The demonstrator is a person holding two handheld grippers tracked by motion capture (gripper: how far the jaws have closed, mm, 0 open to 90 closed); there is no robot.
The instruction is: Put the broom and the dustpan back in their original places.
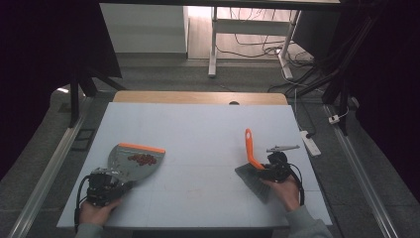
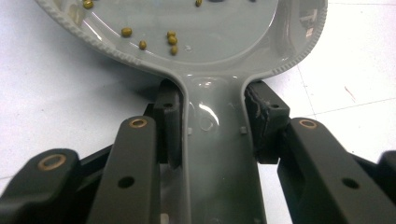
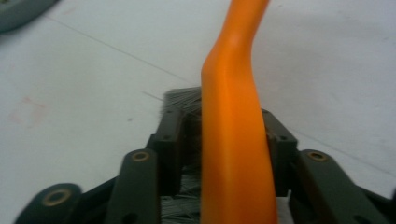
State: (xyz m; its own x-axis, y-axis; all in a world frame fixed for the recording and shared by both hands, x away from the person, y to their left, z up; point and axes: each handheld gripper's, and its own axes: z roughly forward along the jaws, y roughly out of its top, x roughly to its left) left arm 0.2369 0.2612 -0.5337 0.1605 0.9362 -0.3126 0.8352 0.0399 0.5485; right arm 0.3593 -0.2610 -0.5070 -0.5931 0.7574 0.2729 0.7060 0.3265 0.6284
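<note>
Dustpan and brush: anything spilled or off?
Nothing stands out. The beans all sit inside the dustpan, held by the left gripper; the right gripper grips the brush.

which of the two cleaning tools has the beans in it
The grey dustpan with the orange front edge, gripped by its handle in the left gripper. Small beans lie in its tray. The orange-handled brush in the right gripper carries none.

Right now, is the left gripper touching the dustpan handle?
Touching. In the left gripper view, the left gripper has both jaws pressed against the sides of the dustpan handle, with no gap visible.
</note>
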